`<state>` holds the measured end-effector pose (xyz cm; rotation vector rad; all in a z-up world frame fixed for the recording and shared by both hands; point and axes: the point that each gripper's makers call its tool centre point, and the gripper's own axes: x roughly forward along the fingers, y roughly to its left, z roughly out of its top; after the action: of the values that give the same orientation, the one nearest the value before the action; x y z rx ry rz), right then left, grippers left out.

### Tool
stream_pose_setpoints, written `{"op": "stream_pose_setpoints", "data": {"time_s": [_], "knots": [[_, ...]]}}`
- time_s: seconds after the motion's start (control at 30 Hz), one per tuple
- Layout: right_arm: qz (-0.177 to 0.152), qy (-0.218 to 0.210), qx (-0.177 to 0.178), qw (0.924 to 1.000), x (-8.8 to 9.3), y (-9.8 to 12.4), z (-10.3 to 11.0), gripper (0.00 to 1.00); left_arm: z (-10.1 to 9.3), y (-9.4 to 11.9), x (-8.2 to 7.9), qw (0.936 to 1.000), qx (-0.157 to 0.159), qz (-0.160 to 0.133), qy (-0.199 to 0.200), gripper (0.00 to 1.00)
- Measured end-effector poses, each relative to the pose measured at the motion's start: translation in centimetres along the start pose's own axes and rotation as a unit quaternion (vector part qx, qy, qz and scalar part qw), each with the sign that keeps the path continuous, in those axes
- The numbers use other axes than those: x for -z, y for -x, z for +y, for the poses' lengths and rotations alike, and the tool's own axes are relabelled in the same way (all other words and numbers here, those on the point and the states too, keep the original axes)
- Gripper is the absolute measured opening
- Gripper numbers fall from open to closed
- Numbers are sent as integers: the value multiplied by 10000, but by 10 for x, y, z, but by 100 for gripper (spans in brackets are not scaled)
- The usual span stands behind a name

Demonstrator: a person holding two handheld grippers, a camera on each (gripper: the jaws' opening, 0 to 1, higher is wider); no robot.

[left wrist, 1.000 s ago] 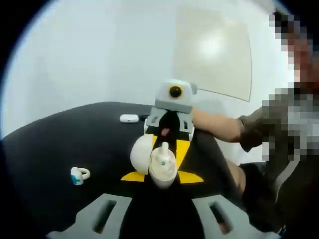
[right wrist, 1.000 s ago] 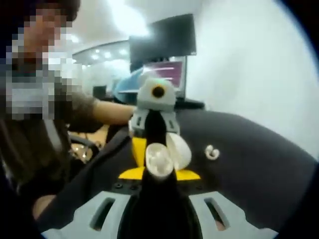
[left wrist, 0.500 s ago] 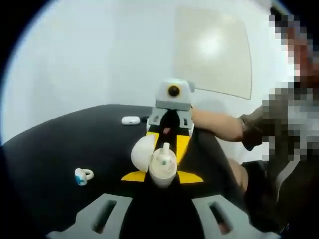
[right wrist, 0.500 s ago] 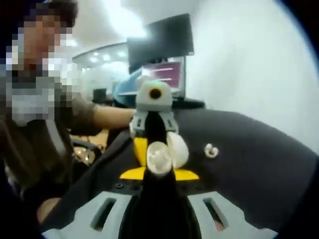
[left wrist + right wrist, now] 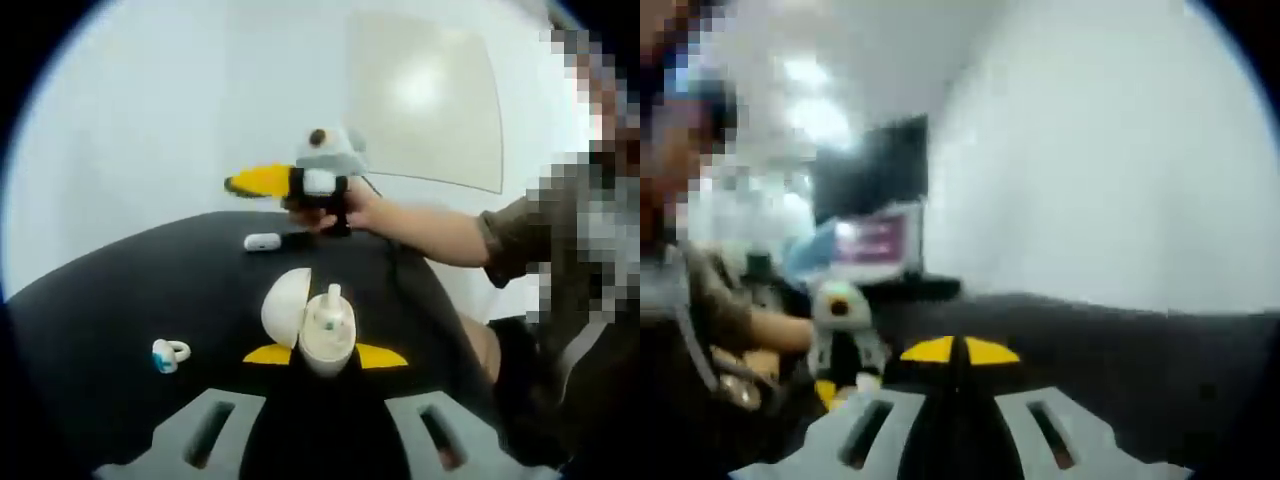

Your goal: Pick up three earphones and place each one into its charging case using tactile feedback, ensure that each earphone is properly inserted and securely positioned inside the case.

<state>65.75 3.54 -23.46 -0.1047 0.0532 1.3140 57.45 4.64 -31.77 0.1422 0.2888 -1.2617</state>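
A white charging case (image 5: 325, 340) stands open between my left gripper's (image 5: 327, 355) yellow fingertips, its lid (image 5: 285, 305) swung to the left. A white earphone (image 5: 331, 300) stands stem-up in it. My right gripper (image 5: 245, 183) hangs above the far side of the black table, its yellow jaws together and pointing left, held by a person's hand. In the blurred right gripper view, its fingertips (image 5: 960, 351) meet with nothing between them, and the left gripper (image 5: 840, 335) is low on the left. An earphone with a blue part (image 5: 165, 353) lies on the table at the left.
A closed white case (image 5: 262, 241) lies at the far side of the black table (image 5: 120, 300). The person's forearm (image 5: 440, 235) reaches in from the right. A dark monitor (image 5: 875, 165) stands behind the table in the right gripper view.
My right gripper has pulled away from the case, risen and turned sideways, its jaws now closed on nothing. The left gripper still grips the open case with the earphone in it.
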Motion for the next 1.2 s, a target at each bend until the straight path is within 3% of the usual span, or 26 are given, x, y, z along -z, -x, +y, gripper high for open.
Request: {"op": "stream_pose_setpoints", "data": {"time_s": [0.1,0.2,0.27,0.47,0.6,0.7,0.77,0.8,0.9,0.97,1.1,1.2], "knots": [[969,730,-224,9924,29,-28,10,10,0,0,0,10000,5,-5,-4,18],[1562,1279,-493,9782,56,-47,19,11,0,0,0,10000,-9,-12,-40,18],[1775,1352,-651,9726,68,-56,22,13,0,0,0,10000,-16,-13,-48,18],[1683,1290,-701,9747,74,-69,25,15,0,-1,0,10000,0,-12,-90,18],[1792,1302,-479,9740,78,-69,12,18,-1,-3,0,9999,14,-11,-129,18],[1557,500,-437,9856,72,-69,8,23,-2,-4,-1,9999,37,-11,-134,18],[1598,-281,-736,9840,75,-70,15,27,-3,-5,-1,9999,32,-15,-148,18],[1649,-372,-720,9830,78,-72,14,28,-3,-5,-2,9999,32,-17,-145,18],[1668,-77,-518,9846,82,-76,8,19,-4,-6,-2,9999,32,-19,-151,18],[1777,-167,-553,9824,83,-76,10,17,-4,-6,-2,9999,29,-19,-165,18],[1556,318,-1100,9812,67,-79,24,16,-6,-6,-3,9998,69,-22,-208,18],[1812,667,-1334,9721,67,-80,30,16,-6,-6,-3,9998,85,-22,-178,18]]}}
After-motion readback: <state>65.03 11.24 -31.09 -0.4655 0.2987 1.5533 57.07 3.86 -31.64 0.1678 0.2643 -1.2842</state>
